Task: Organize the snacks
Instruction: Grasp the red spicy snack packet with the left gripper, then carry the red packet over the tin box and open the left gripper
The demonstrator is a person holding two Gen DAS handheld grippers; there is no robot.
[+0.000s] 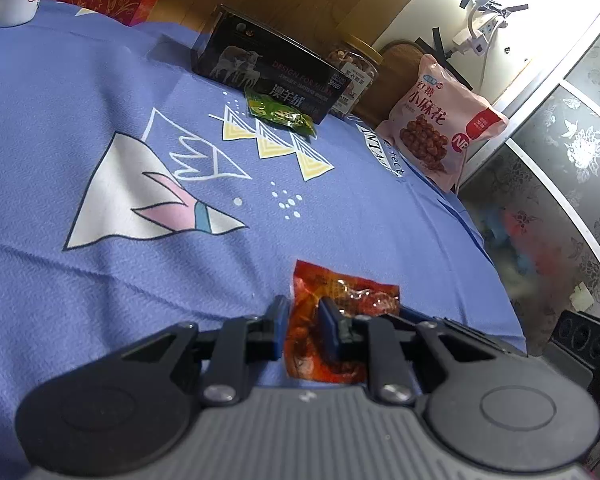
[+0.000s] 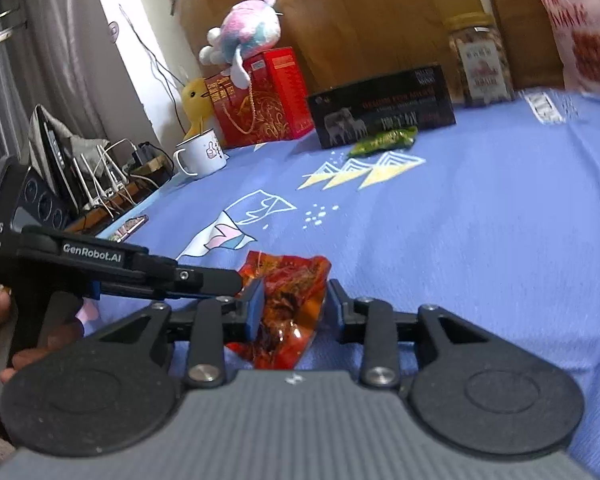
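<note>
Both grippers meet at one small red snack packet [image 1: 342,320] that lies on the blue cloth [image 1: 100,80] near the front edge of the bed. From its own camera the left gripper [image 1: 305,328] has its two blue pads close together, and they look pinched on the left part of the packet, so it seems to have hold of it. The right gripper [image 2: 294,308] has its jaws about half open. Its left pad touches the crinkly wrapper, but its right pad stands a little apart from it, so it does not squeeze the packet. In the right camera the left gripper comes in from the left side, and a hand [image 2: 4,332] holds its handle. Farther back on the cloth a small green snack packet [image 1: 280,114] lies just in front of a black box [image 1: 260,68] with sheep on it. Behind the box stands a clear jar [image 1: 352,68] with a yellow lid, and beside that leans a big pink snack bag [image 1: 440,124]. A white mug [image 2: 200,154] sits at the far left edge, near a red box [image 2: 264,96] with a soft toy [image 2: 244,32] on top.
</note>
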